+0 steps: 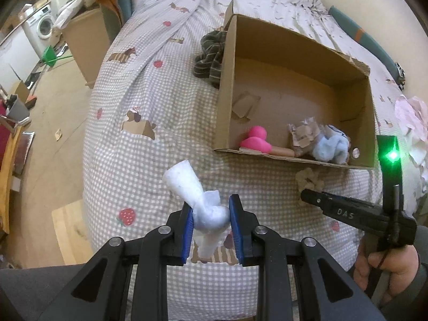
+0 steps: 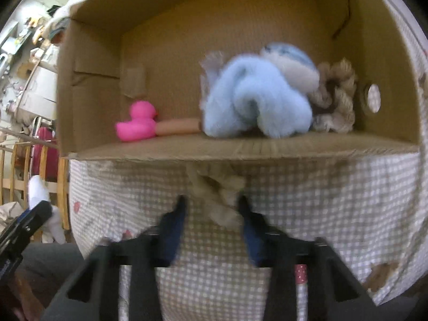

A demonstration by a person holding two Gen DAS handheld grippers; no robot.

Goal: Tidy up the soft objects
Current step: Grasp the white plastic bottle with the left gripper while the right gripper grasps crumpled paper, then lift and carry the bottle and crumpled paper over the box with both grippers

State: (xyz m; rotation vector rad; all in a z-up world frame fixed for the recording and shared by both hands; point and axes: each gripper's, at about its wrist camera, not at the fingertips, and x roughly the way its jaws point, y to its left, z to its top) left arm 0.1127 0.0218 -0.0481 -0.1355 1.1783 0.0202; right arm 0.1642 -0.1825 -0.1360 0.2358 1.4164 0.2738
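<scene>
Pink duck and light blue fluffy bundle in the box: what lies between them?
A tan cylindrical piece lies between the pink duck and the light blue fluffy bundle, on the cardboard box floor. The right wrist view shows this best.

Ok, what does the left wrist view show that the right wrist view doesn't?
Left wrist only: the left gripper shut on a knotted white sock, and a dark striped cloth beside the box. Right wrist only: the right gripper with a beige scrunchie between its fingers. Both: the cardboard box holding a pink duck and a blue fluffy sock.
</scene>
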